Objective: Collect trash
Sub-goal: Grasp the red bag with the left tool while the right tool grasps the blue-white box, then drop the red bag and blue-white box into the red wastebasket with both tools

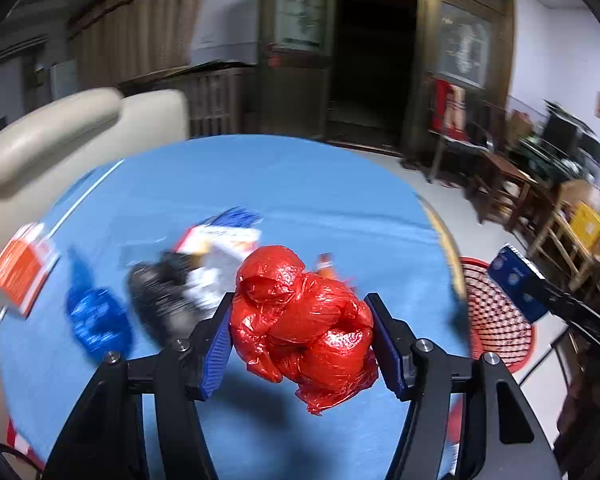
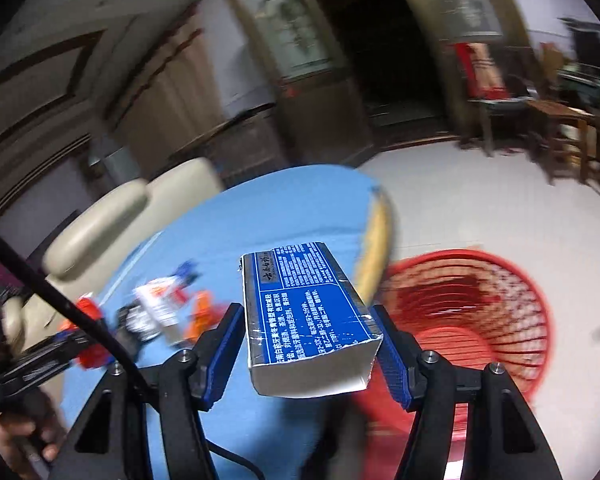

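Note:
My left gripper [image 1: 302, 340] is shut on a crumpled red plastic bag [image 1: 300, 320] and holds it above the blue table [image 1: 300, 184]. My right gripper [image 2: 308, 344] is shut on a blue and silver toothpaste box [image 2: 308, 312], held over the table's right edge beside the red mesh trash basket [image 2: 480, 320]. That box [image 1: 516, 284] and the basket [image 1: 496, 312] also show at the right of the left wrist view. More trash lies on the table: a blue wrapper [image 1: 96, 316], a black wrapper [image 1: 160, 296], a white and blue packet [image 1: 224, 240] and an orange box [image 1: 20, 272].
A beige sofa [image 1: 60, 128] stands behind the table on the left. The basket stands on the pale floor [image 2: 480, 200] to the right of the table. Wooden chairs and tables [image 1: 512, 184] line the right wall. A dark doorway [image 1: 372, 60] is straight ahead.

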The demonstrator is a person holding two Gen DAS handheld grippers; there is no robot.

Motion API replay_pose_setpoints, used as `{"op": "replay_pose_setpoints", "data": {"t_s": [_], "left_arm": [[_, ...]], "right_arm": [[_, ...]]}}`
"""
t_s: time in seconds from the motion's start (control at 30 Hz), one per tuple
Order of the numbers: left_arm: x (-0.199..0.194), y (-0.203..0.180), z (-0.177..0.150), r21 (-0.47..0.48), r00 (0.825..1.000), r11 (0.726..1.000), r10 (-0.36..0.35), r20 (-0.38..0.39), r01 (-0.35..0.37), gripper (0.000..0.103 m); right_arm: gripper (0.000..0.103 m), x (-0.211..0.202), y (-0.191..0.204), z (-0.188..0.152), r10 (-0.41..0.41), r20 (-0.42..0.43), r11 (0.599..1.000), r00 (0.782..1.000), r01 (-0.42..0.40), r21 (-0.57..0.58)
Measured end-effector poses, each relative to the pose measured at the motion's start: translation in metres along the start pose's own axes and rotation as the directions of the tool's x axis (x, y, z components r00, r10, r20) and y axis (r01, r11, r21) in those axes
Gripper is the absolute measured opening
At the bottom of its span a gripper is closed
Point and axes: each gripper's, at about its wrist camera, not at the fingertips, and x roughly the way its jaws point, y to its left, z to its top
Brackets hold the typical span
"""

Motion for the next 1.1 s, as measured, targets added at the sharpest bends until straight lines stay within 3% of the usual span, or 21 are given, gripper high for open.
{"op": "replay_pose_setpoints", "data": {"t_s": [0.23,0.3,0.33,0.4,0.63,0.9,0.97,1.03,1.1], "left_arm": [[0.024,-0.058,0.016,0.098,0.994,0.990,-0.104,-0.015,0.105,0.064],[0.032,-0.070,0.021,0.119,0.992,0.985,-0.125,-0.025,0.127,0.064],[0.036,-0.080,0.024,0.133,0.990,0.981,-0.141,-0.030,0.144,0.064],[0.038,-0.092,0.027,0.148,0.985,0.974,-0.169,-0.037,0.173,0.064],[0.058,-0.142,0.034,0.214,0.962,0.938,-0.259,-0.090,0.273,0.065],[0.088,-0.199,0.036,0.268,0.914,0.879,-0.344,-0.216,0.394,0.072],[0.094,-0.209,0.037,0.301,0.917,0.873,-0.321,-0.235,0.383,0.080],[0.094,-0.207,0.038,0.312,0.930,0.882,-0.293,-0.222,0.353,0.081],[0.091,-0.197,0.041,0.292,0.932,0.891,-0.295,-0.212,0.348,0.083]], "right_arm": [[0.068,0.007,-0.070,0.002,-0.164,-0.058,0.981,0.985,0.169,0.091],[0.073,0.016,-0.078,0.000,-0.212,-0.091,0.970,0.973,0.221,0.100],[0.083,0.020,-0.084,-0.001,-0.226,-0.111,0.965,0.968,0.238,0.110],[0.087,0.020,-0.098,-0.004,-0.229,-0.134,0.959,0.964,0.248,0.139],[0.087,-0.008,-0.121,0.002,-0.263,-0.068,0.942,0.962,0.272,0.198],[0.087,-0.026,-0.141,0.003,-0.311,-0.049,0.918,0.949,0.313,0.243],[0.087,-0.029,-0.142,0.003,-0.319,-0.049,0.914,0.946,0.321,0.249],[0.087,-0.032,-0.143,0.005,-0.326,-0.046,0.911,0.944,0.326,0.252],[0.087,-0.035,-0.143,0.006,-0.332,-0.037,0.911,0.943,0.330,0.249]]}}
